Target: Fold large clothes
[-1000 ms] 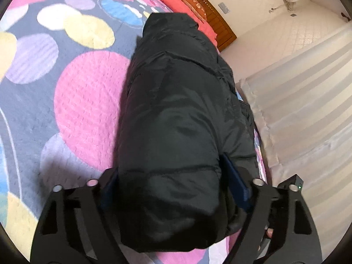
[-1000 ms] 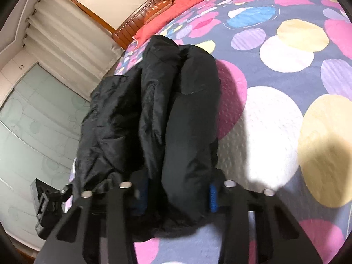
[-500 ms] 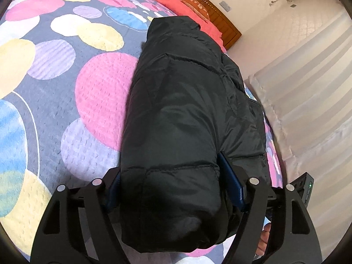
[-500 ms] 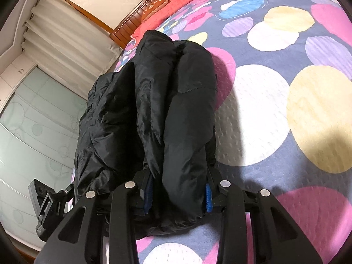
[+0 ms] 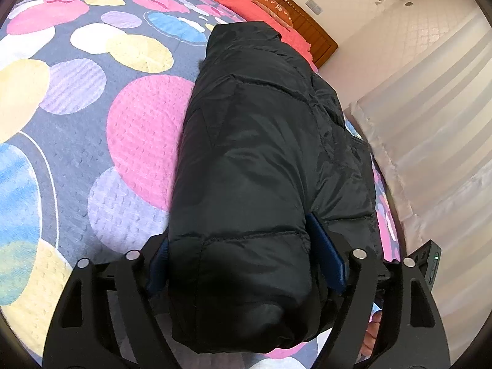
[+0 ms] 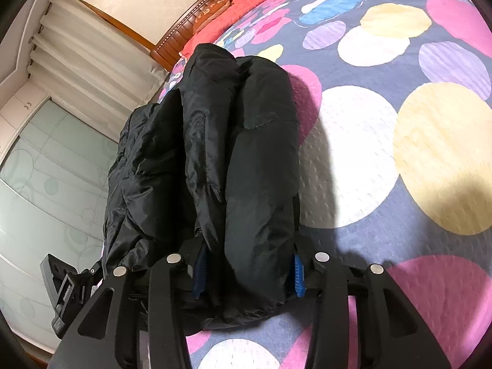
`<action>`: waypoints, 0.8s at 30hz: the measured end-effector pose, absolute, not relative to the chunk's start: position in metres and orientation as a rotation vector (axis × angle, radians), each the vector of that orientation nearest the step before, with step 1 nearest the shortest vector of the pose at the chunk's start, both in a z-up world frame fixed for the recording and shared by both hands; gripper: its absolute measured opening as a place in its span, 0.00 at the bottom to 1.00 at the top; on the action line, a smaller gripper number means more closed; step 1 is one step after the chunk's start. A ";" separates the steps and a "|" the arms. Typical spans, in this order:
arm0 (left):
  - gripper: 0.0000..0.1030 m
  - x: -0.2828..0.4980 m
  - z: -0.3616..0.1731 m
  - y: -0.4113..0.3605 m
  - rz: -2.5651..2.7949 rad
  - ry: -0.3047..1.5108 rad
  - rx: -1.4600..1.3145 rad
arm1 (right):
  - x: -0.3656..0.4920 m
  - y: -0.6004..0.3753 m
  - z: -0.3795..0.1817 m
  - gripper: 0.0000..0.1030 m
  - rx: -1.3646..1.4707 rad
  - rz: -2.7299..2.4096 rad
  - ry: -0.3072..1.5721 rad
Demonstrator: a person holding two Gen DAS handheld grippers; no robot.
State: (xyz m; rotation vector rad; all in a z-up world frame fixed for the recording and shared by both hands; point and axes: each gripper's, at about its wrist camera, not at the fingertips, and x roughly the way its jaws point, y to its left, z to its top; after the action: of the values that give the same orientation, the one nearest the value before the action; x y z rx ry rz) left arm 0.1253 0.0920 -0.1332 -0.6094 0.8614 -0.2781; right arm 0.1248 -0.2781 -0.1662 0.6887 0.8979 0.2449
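I have the black padded jacket [image 5: 261, 169] folded lengthwise on the spotted bedspread [image 5: 92, 129], near the bed's curtain-side edge. My left tongs [image 5: 246, 264] straddle its thick end, jaws opening; my right tongs [image 6: 247, 272] hold a narrower fold, also loosening. I should release slowly so the puffy layers settle without springing apart. No containers here.

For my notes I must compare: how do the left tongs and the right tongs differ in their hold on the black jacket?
Left tongs stand wide around a thick roll of black jacket; right tongs stand narrower, around one fold only. Both are opening, jacket between their pads.
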 end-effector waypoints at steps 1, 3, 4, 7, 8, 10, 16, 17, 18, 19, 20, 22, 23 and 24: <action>0.80 0.125 -0.131 0.091 -0.270 0.856 -0.584 | 0.124 -0.278 -0.166 0.43 0.688 0.243 0.897; 0.81 0.124 -0.127 0.088 -0.258 0.848 -0.538 | 0.124 -0.278 -0.165 0.45 0.684 0.238 0.896; 0.81 0.123 -0.125 0.087 -0.251 0.845 -0.518 | 0.123 -0.278 -0.164 0.45 0.682 0.235 0.895; 0.82 0.121 -0.121 0.086 -0.237 0.841 -0.487 | 0.121 -0.278 -0.163 0.47 0.681 0.228 0.895; 0.82 0.120 -0.120 0.085 -0.229 0.839 -0.476 | 0.121 -0.278 -0.162 0.49 0.679 0.225 0.895; 0.82 0.118 -0.118 0.085 -0.219 0.834 -0.457 | 0.119 -0.278 -0.161 0.49 0.673 0.218 0.895; 0.83 0.111 -0.109 0.080 -0.189 0.819 -0.381 | 0.112 -0.277 -0.153 0.51 0.636 0.196 0.893; 0.83 0.110 -0.108 0.079 -0.186 0.817 -0.372 | 0.110 -0.277 -0.151 0.52 0.626 0.191 0.891; 0.83 0.110 -0.107 0.078 -0.181 0.816 -0.362 | 0.109 -0.277 -0.150 0.53 0.619 0.187 0.890; 0.83 0.108 -0.106 0.077 -0.175 0.815 -0.349 | 0.107 -0.276 -0.148 0.53 0.611 0.181 0.889; 0.83 0.107 -0.104 0.076 -0.172 0.813 -0.341 | 0.106 -0.276 -0.147 0.54 0.609 0.177 0.889; 0.83 0.104 -0.102 0.073 -0.166 0.812 -0.322 | 0.103 -0.276 -0.145 0.54 0.605 0.171 0.887; 0.83 0.103 -0.101 0.072 -0.163 0.811 -0.315 | 0.102 -0.276 -0.144 0.54 0.601 0.169 0.886; 0.83 0.102 -0.100 0.071 -0.160 0.809 -0.308 | 0.100 -0.276 -0.143 0.54 0.595 0.165 0.884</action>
State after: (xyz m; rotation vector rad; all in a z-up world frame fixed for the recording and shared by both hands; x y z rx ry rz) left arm 0.1015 0.0710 -0.1000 -0.3078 0.8089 -0.1599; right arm 0.1002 -0.2764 -0.1431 0.5953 0.8845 0.1653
